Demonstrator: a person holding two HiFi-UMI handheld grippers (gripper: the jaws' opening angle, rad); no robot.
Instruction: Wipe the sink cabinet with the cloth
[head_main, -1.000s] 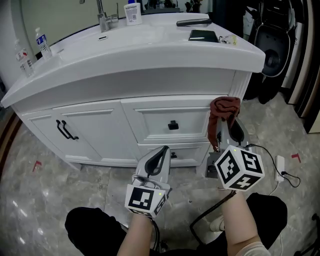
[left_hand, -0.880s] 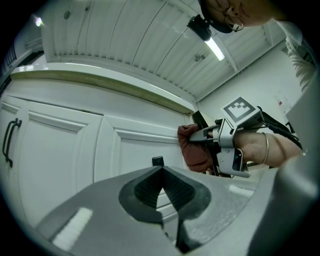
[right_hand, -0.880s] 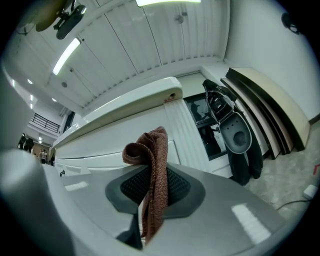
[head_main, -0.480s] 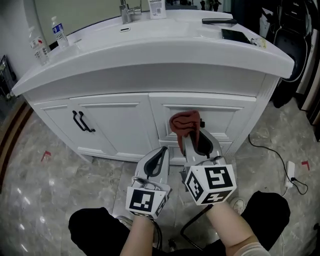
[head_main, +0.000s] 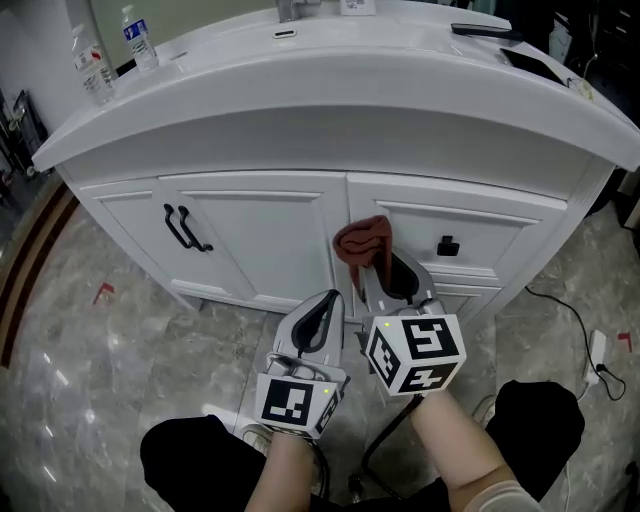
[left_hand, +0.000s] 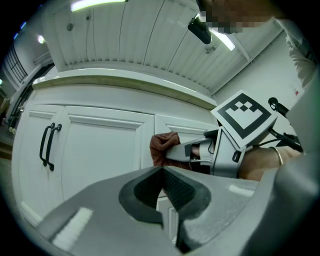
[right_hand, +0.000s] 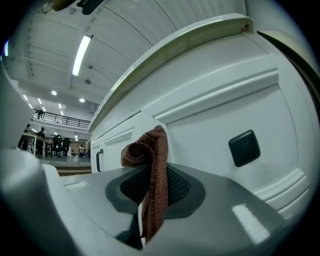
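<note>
Looking steeply down, the head view showed the white sink cabinet (head_main: 250, 235) across the far part of the scene, under a curved white countertop (head_main: 330, 105). The right gripper (head_main: 378, 268) reached toward the cabinet front with a reddish-brown cloth (head_main: 362, 242) bunched at its tip. The cloth sat over the upright strip between the right-hand door and the drawer, left of the black drawer knob (head_main: 448, 245). Just left of it and nearer the person, the left gripper (head_main: 329, 298) hovered above the marble floor (head_main: 90, 370), apart from the cabinet. Two black door handles (head_main: 186, 228) showed on the left doors, and two water bottles (head_main: 140, 38) stood at the far left of the countertop. A white cable (head_main: 572, 312) lay on the floor at the right.

From the left gripper view, that gripper's jaws were pressed together with nothing between them. Beyond them, the right gripper held the cloth up against the cabinet's face, right of the paired door handles.

From the right gripper view, the jaws were clamped on the cloth. A strip of it hung down between the ribbed pads, and a folded lump rose above them. The drawer knob lay to the right. Whether the cloth actually touched the panel could not be told.
</note>
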